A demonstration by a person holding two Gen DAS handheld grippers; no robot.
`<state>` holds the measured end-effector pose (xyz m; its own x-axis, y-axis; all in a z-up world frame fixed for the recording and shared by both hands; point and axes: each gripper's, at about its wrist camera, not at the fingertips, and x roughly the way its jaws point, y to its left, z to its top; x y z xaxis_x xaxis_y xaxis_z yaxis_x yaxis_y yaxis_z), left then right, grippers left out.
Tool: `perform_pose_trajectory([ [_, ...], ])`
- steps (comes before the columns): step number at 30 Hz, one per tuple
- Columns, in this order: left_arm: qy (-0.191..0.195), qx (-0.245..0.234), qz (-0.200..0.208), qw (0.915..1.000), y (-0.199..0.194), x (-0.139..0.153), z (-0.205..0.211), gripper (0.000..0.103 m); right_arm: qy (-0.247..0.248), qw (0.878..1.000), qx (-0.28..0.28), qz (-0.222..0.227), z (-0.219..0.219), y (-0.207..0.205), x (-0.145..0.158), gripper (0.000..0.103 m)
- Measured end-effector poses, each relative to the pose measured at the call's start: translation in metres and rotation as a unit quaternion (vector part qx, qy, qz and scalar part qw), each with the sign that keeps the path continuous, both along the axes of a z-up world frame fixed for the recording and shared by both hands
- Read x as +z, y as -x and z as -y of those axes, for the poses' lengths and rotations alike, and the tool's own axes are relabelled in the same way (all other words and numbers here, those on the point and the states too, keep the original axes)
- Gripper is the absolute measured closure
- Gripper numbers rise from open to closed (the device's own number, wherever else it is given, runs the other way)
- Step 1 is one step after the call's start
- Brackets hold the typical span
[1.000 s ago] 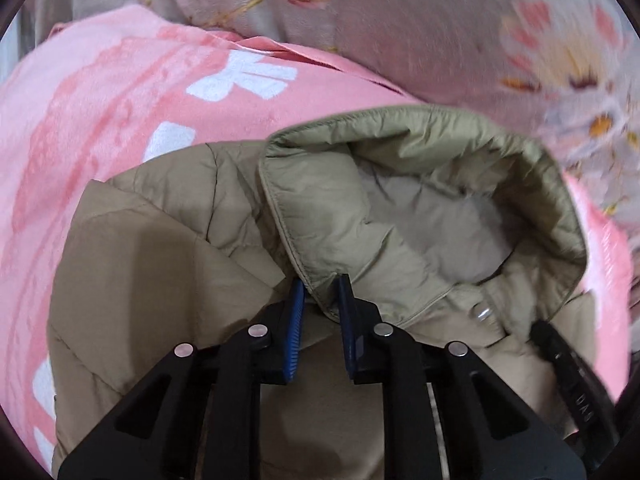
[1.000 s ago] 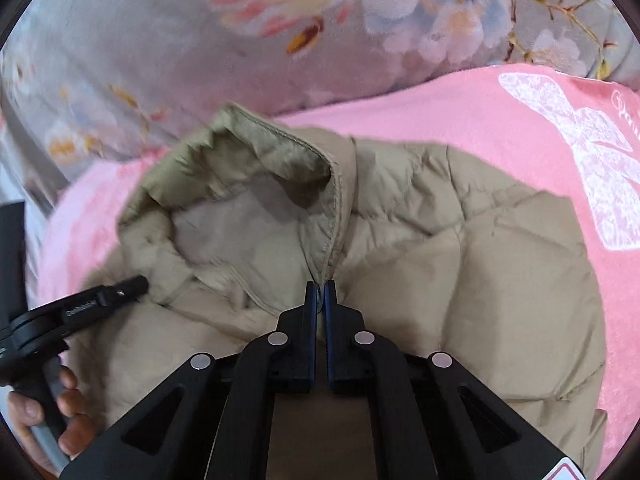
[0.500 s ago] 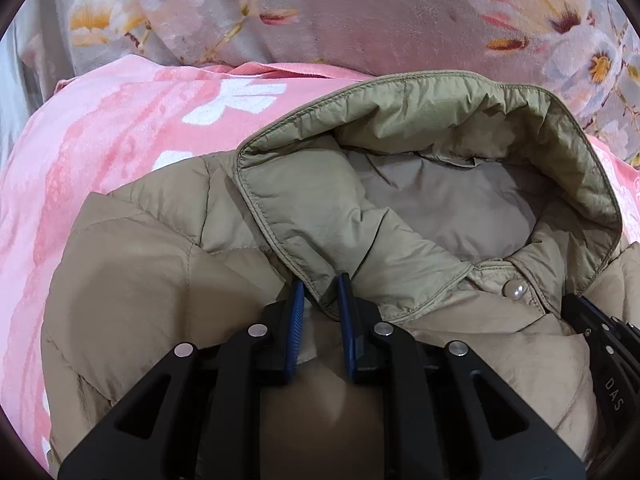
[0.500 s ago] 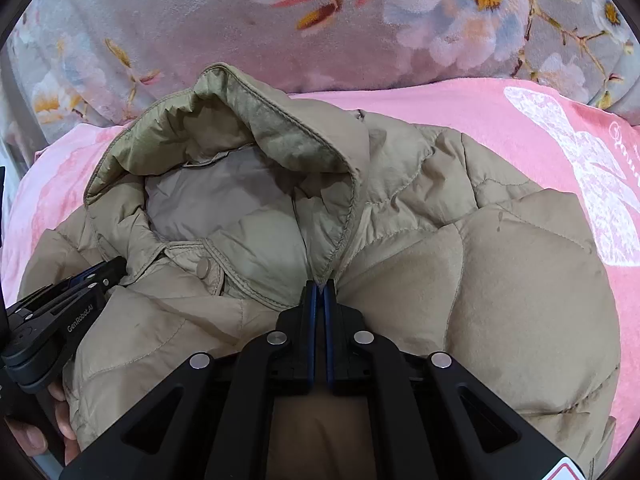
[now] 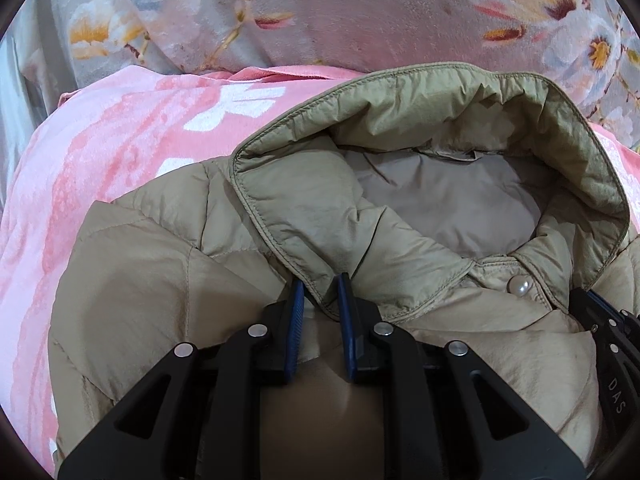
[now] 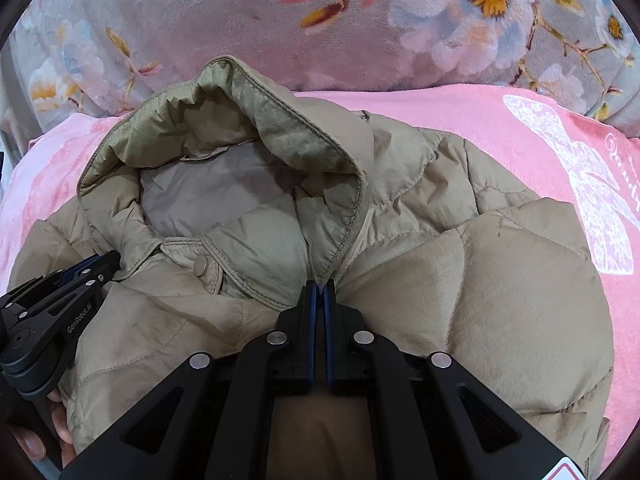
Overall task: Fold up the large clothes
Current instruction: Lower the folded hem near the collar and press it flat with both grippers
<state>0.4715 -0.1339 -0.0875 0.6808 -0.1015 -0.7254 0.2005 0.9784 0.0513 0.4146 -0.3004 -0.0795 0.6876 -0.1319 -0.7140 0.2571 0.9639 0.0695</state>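
A tan quilted jacket (image 5: 168, 280) lies spread on a pink blanket (image 5: 100, 168), its hood (image 5: 400, 128) toward the blanket's far edge, where a grey floral cover (image 5: 360, 12) begins. Bare pink shows along the blanket's left edge in the left wrist view, the jacket's shoulder just inside it.

The left gripper (image 5: 320, 292) is clamped on the left front corner of the hood's rim — a fold of stitched fabric sits between its blue pads (image 5: 297, 300), which stand a little apart around that thickness. To the right of it, at the collar, a pearly snap button (image 5: 520, 286) sits on the placket.

Further right, the right gripper (image 6: 320, 286) pinches the hood's other front corner, its jaws pressed nearly together on the thin edge. The hood stands open between the two grips, pale lining (image 6: 208, 188) showing inside. Beyond the jacket's right shoulder the blanket carries a white butterfly print (image 6: 580, 184) near its right edge.

A hand (image 6: 44, 436) holding the left tool shows at the lower left of the right wrist view.
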Motion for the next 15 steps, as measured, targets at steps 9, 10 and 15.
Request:
perform_pose_trajectory([
  [9,0.063,-0.010,-0.007,0.9979,0.011,0.028,-0.034,0.084,-0.041,0.999,0.000,0.014,0.020,0.029,0.025,0.099],
  [10,0.066,-0.006,0.010,0.9977,0.012,0.044,-0.045,0.084,-0.035,0.999,-0.005,0.029,0.024,0.035,0.036,0.098],
  [15,0.083,0.048,0.053,0.9940,-0.032,0.110,-0.060,0.064,-0.026,0.995,-0.038,0.091,0.041,0.002,0.098,0.091],
])
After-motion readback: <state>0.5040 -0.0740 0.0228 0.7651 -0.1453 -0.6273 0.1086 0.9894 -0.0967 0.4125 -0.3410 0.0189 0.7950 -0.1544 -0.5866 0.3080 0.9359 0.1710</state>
